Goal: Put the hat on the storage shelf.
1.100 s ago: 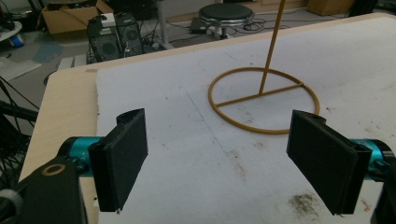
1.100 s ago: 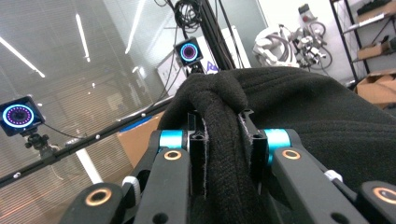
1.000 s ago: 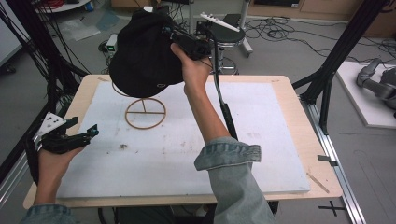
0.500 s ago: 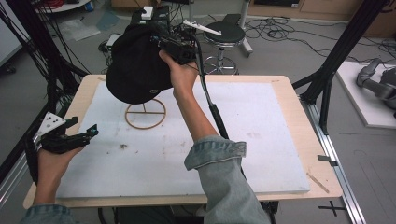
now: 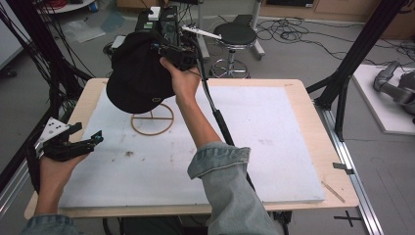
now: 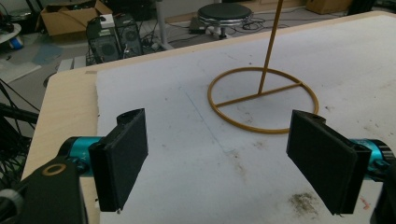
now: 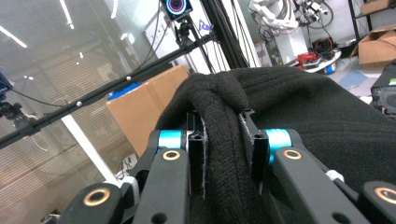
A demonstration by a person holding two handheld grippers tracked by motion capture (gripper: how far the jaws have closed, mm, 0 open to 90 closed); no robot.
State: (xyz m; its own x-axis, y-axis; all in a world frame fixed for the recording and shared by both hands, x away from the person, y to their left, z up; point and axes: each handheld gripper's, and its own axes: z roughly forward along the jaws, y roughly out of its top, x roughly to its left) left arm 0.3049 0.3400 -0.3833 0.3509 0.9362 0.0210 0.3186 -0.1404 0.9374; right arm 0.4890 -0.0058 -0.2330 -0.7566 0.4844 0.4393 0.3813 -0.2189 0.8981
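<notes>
While the left gripper rests low at the near left edge of the white mat, its jaws stand wide apart with nothing between them. From the left gripper view, bare mat lies ahead of the two pads, marked by a few dark smudges, and beyond them a gold wire stand shows its round base ring and thin upright rod. Most of the mat to the right of the stand lies bare in the high view, out to the wooden table edge.

Farther off, the right gripper is raised above the far left part of the table, its jaws pinching a fold of a black knitted hat. That hat hangs over the stand, hiding the rod's top, so whether it touches the rod cannot be told. Seen from the right gripper view, the ribbed knit bunches up between the jaws, with a glass wall and a cardboard box behind.

Past the table stand a black stool, computer cases and loose cables on a grey floor.
</notes>
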